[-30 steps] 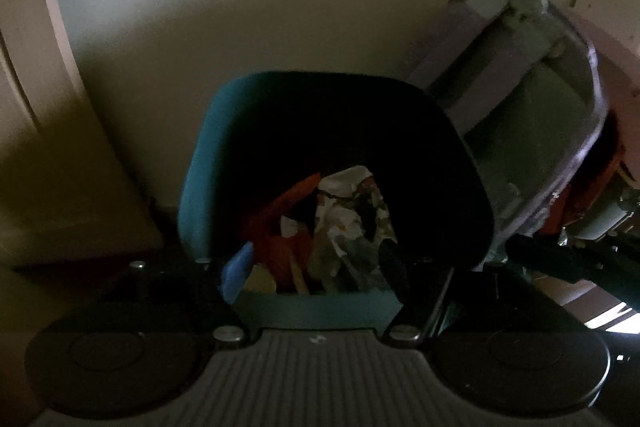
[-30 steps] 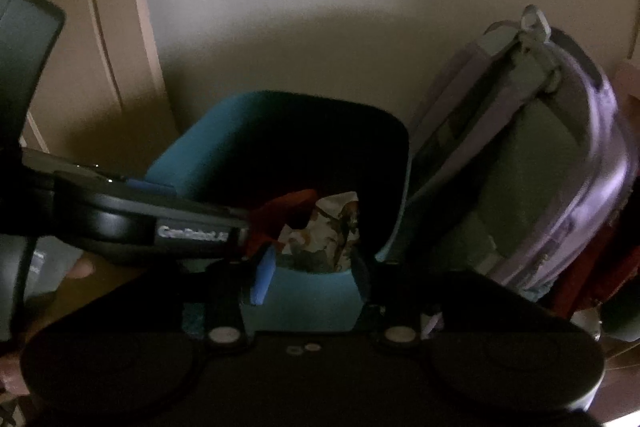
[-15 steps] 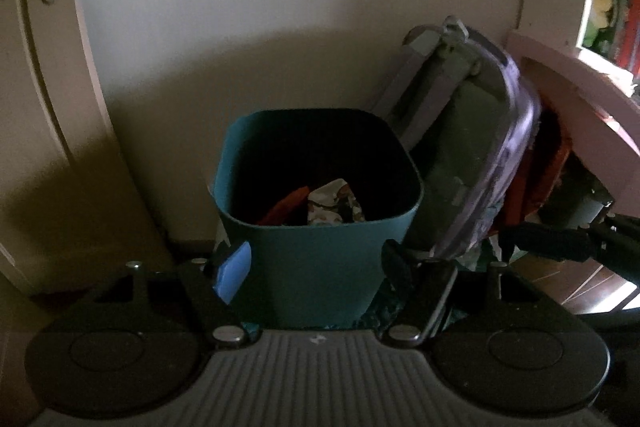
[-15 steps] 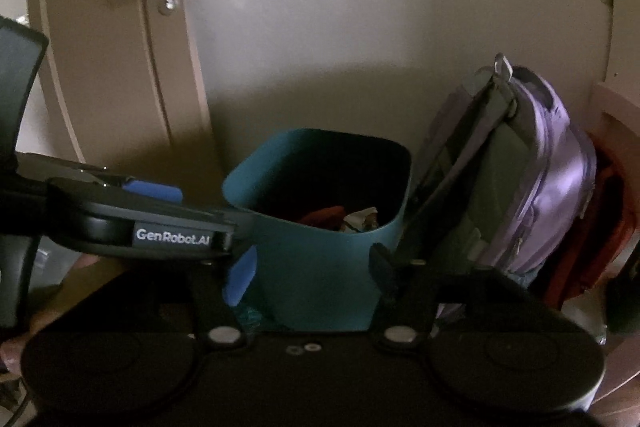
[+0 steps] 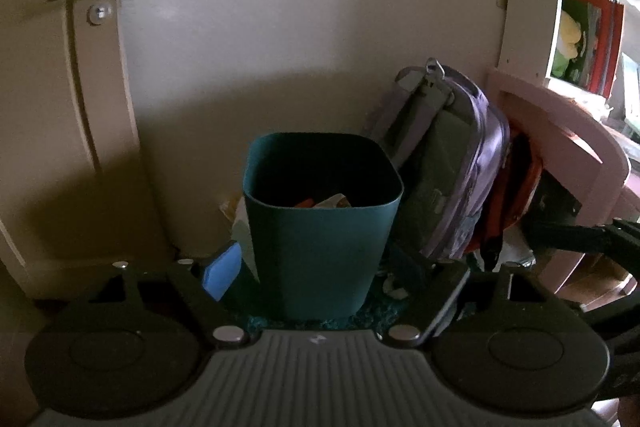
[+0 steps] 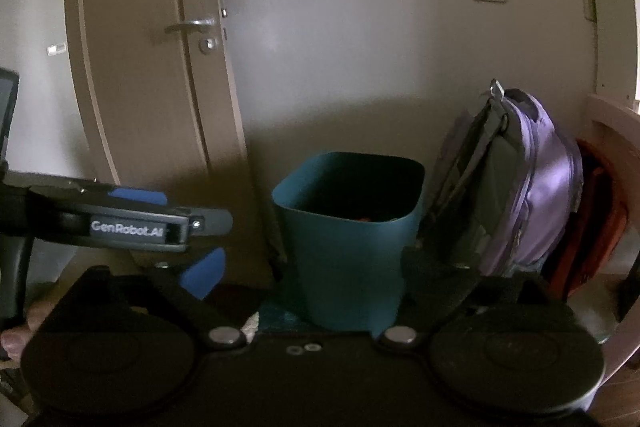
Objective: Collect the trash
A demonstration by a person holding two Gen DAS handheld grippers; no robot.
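Note:
A teal trash bin [image 5: 320, 227] stands on the floor against the wall; it also shows in the right wrist view [image 6: 352, 247]. Red and printed wrappers [image 5: 328, 202] lie inside it, just visible over the rim. My left gripper [image 5: 316, 269] is open and empty, held back from the bin at about its lower half. My right gripper [image 6: 312, 273] is open and empty too, a little farther back. The left gripper's body [image 6: 120, 223] shows at the left of the right wrist view.
A purple and grey backpack [image 5: 452, 163] leans on the wall right of the bin, with a red bag [image 5: 516, 195] behind it. A closed door [image 5: 60, 107] is at the left. A pink desk [image 5: 568, 147] and shelves stand at the right. A teal rug [image 6: 280, 317] lies under the bin.
Both grippers have pulled back and away from the bin, from right over its opening to well in front of it. Both stay open and empty.

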